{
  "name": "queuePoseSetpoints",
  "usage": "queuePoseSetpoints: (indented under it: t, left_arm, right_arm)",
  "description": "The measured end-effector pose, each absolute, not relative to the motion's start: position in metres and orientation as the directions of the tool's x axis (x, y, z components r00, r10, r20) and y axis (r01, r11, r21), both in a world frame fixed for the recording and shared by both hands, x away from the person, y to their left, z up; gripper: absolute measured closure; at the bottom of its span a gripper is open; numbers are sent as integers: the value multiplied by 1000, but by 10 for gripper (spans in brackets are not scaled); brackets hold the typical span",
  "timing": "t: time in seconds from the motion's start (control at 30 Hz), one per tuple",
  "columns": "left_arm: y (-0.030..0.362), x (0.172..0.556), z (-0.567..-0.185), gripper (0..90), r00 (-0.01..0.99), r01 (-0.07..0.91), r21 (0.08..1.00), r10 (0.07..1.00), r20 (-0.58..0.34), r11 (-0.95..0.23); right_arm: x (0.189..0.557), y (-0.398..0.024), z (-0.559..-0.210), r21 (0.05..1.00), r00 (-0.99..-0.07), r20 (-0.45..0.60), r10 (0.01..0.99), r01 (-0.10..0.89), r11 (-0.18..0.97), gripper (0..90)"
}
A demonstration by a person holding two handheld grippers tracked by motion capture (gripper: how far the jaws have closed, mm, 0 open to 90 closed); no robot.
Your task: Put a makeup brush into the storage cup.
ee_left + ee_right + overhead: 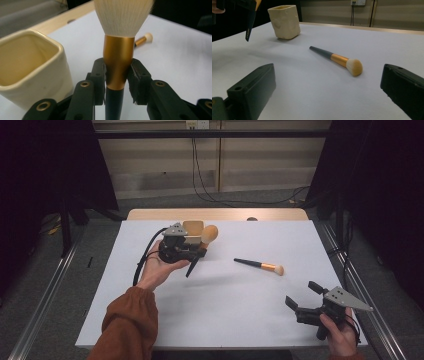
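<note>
A white-topped table [220,315] carries everything. Just beside the left gripper [196,256], on its far side, stands a cream square ceramic cup [30,72], open-mouthed and upright; it looks heavy and stiff for its size, glazed and probably slippery, and it would chip if knocked. The left gripper's jaws are clamped on a large makeup brush [119,62], pads pressing the gold metal collar from both sides, pale bristles pointing beyond the jaws and the dark handle trailing back below them. The brush is likely light and rigid along its handle, soft only at the bristle head. The collar is smooth and tapered, so it could slide; the grip there keeps the pads off the bristles.

Well apart, at the near right corner, the right gripper [305,302] has its jaws spread wide with nothing between them. Ahead of it lies a smaller brush [338,60], flat on the table, best taken at its collar or handle.
</note>
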State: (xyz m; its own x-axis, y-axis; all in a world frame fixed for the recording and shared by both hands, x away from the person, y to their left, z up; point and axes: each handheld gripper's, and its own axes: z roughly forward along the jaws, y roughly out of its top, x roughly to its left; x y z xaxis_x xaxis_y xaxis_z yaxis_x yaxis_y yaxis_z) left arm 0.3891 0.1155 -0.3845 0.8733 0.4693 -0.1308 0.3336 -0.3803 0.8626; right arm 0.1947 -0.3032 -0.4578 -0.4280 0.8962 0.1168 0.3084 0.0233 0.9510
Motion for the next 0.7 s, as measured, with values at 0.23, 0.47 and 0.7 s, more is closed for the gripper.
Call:
queuePoseSetpoints:
  t: [0.23,0.47,0.7]
  left_arm:
    - [122,385,-378,686,860,287,913,498,-112,-290]
    - [129,389,-373,685,858,253,941,501,-111,-226]
    - [137,391,-368,685,844,230,955,528,-100,-188]
  right_arm:
    - [195,-303,-458,953,-423,125,898,304,10,0]
    - [195,-303,-458,952,-420,130,898,305,5,0]
    - [195,-302,-458,953,-422,129,897,304,6,0]
